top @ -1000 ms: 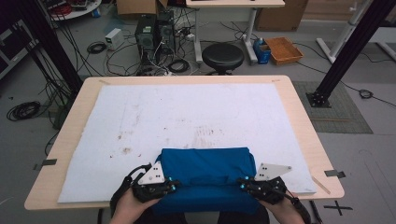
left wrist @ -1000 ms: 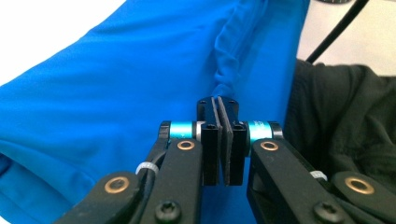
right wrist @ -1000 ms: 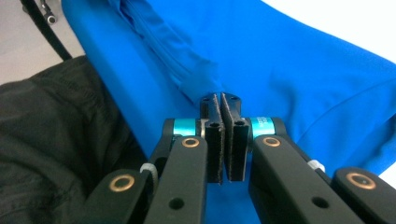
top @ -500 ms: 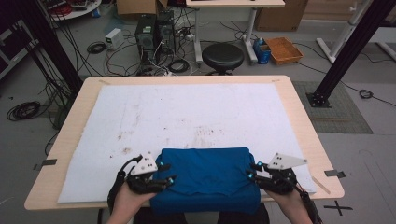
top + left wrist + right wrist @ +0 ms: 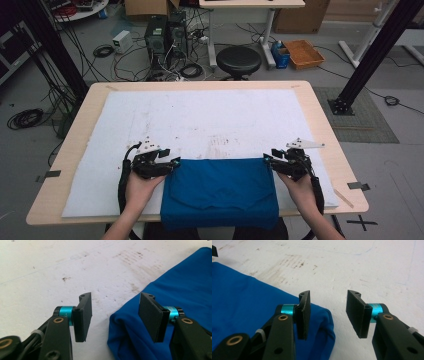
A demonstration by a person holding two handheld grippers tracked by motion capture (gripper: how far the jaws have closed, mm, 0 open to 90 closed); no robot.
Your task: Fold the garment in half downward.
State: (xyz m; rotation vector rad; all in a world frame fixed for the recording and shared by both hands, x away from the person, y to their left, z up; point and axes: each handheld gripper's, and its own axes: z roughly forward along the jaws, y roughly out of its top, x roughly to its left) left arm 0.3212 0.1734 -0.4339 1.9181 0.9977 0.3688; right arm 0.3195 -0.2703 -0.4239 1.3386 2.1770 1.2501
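Both grippers stand released beside a folded blue cloth point(image 5: 220, 192) at the near edge of the tabletop point(image 5: 325, 130), on a white mat point(image 5: 200, 120). Left gripper point(image 5: 172, 162), jaws just opening, sits at the cloth's far left corner; nothing lies between the jaws. Right gripper point(image 5: 267, 159), likewise just opening, sits at the far right corner, cloth under one jaw, unpinched.

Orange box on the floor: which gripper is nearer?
Right. Right gripper: at right corner of blue cloth, toward the orange box. Left gripper: at its left corner, farther. Both have just been opening, jaws empty.
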